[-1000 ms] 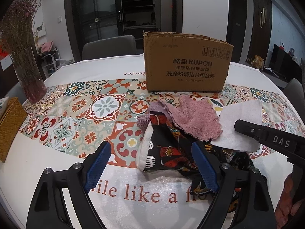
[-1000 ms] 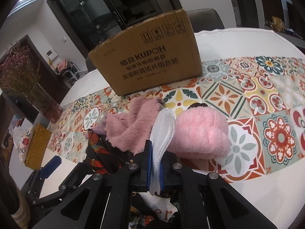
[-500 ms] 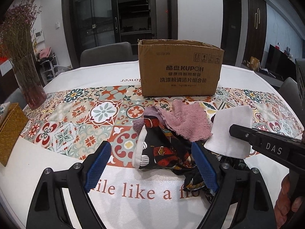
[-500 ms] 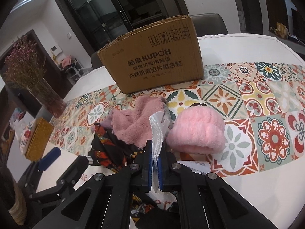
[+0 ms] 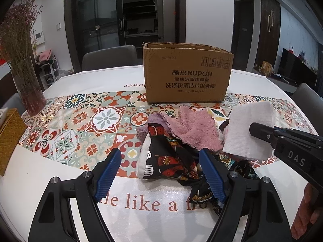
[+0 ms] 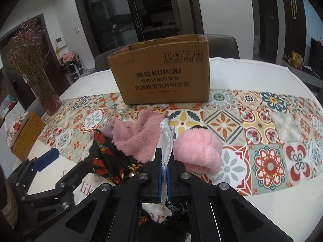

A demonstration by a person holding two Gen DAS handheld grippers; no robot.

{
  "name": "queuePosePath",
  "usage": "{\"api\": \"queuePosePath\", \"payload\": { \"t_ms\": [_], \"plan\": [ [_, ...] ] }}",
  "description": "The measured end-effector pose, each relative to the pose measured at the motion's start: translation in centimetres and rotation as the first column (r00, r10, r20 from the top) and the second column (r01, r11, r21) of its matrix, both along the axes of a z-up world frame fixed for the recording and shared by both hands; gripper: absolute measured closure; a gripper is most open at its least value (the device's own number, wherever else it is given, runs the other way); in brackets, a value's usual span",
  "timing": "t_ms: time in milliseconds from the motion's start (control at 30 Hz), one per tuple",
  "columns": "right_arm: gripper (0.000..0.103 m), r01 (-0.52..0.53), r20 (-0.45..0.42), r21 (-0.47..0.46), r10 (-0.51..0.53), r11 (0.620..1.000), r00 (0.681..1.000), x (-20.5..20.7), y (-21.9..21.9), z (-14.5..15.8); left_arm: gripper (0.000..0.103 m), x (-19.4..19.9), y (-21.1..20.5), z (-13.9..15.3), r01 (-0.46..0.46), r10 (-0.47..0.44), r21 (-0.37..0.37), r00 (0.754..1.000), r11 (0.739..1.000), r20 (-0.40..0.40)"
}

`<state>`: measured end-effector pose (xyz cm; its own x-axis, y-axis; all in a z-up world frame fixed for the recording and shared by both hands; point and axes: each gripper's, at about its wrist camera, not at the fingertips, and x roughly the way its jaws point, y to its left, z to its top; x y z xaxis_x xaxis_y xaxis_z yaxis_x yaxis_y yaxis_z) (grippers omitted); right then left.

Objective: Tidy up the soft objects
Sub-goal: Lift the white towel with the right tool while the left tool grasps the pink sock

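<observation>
A pile of soft things lies on the patterned table runner: a mauve towel (image 5: 193,127) (image 6: 133,139), a black patterned cloth (image 5: 167,157) (image 6: 109,157) and a fluffy pink item (image 6: 198,151). My right gripper (image 6: 165,173) is shut on a folded white cloth (image 6: 166,139) (image 5: 248,129) and holds it above the pile. My left gripper (image 5: 159,173) is open and empty, just in front of the black cloth. An open cardboard box (image 5: 187,72) (image 6: 161,70) stands behind the pile.
A glass vase of dried flowers (image 5: 26,84) (image 6: 46,92) stands at the far left. A woven yellow box (image 5: 10,137) (image 6: 28,135) sits at the left table edge. Grey chairs (image 5: 109,57) stand behind the table.
My right gripper has lifted the white cloth higher and pulled back from the pile. The left gripper has drawn back and risen slightly, staying open.
</observation>
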<state>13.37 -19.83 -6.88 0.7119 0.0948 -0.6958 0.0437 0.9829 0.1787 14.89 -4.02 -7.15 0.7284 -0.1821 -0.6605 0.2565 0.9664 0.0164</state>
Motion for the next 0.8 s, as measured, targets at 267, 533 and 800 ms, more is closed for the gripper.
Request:
{"api": "queuePosePath", "payload": {
  "t_ms": [267,533,800],
  "plan": [
    [0.099,0.021,0.076,-0.019,-0.020,1.000,0.997,-1.7,-0.6,2.6,0.023,0.1,-1.4,0.4,0.053,-0.053,-0.012,0.999,0.999,0.000],
    [0.099,0.071,0.119,-0.011,-0.069,0.997,0.990,-3.0,-2.7,3.7,0.023,0.2,-4.3,0.7,0.131,-0.131,0.000,0.991,0.991,0.008],
    [0.099,0.122,0.148,0.047,-0.127,0.991,0.981,-4.3,-5.7,4.1,0.023,0.6,-7.6,1.1,0.213,-0.213,-0.012,0.977,0.977,-0.005]
  ]
}}
